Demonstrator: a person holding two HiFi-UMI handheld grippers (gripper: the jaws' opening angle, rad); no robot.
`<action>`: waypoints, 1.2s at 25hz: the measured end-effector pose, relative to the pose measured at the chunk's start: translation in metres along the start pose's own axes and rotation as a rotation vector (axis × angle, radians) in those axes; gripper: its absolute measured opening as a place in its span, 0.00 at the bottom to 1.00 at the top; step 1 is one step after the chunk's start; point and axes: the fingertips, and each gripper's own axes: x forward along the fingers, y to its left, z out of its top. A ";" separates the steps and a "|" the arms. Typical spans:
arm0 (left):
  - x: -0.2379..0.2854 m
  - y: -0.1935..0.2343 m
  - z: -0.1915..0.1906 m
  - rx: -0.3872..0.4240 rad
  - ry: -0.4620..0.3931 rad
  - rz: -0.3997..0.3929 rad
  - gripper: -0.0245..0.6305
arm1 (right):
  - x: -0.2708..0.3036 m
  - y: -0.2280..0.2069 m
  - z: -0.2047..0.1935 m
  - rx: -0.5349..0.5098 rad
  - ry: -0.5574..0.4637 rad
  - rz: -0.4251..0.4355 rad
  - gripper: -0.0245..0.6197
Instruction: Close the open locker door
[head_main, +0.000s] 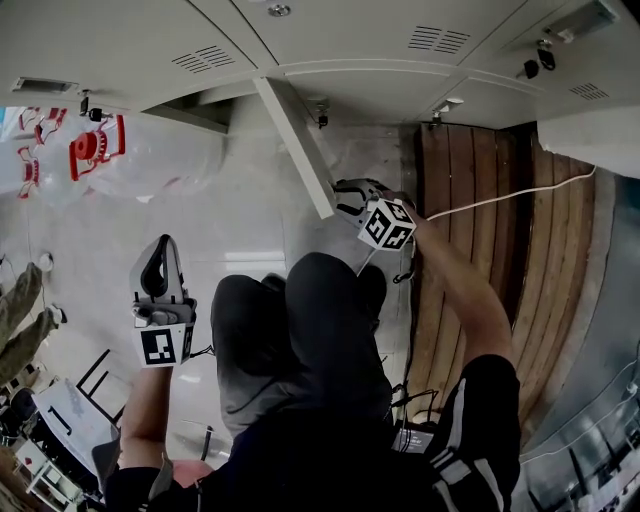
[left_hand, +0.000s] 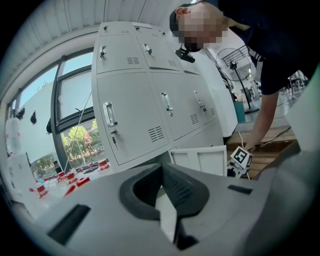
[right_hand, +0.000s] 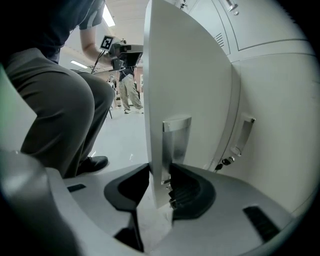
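While my left tool hangs back, closed on nothing, my right tool pinches the free edge of the locker door by its handle, a hold for swinging it; beyond, it stands well out from the lockers.

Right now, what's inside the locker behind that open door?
The interior can't be seen: the open door, its edge clamped in the right gripper, covers it in the right gripper view. Beside it only the handle and lock of the neighbouring shut locker show.
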 end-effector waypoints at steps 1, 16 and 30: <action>-0.002 0.001 -0.001 -0.008 0.000 0.004 0.04 | 0.001 0.001 0.001 0.003 0.002 -0.004 0.25; -0.035 0.033 -0.042 -0.087 0.013 -0.021 0.04 | 0.047 0.025 0.037 0.126 0.056 -0.116 0.23; -0.061 0.075 -0.053 0.085 0.108 -0.220 0.04 | 0.075 0.029 0.056 0.294 0.206 -0.309 0.23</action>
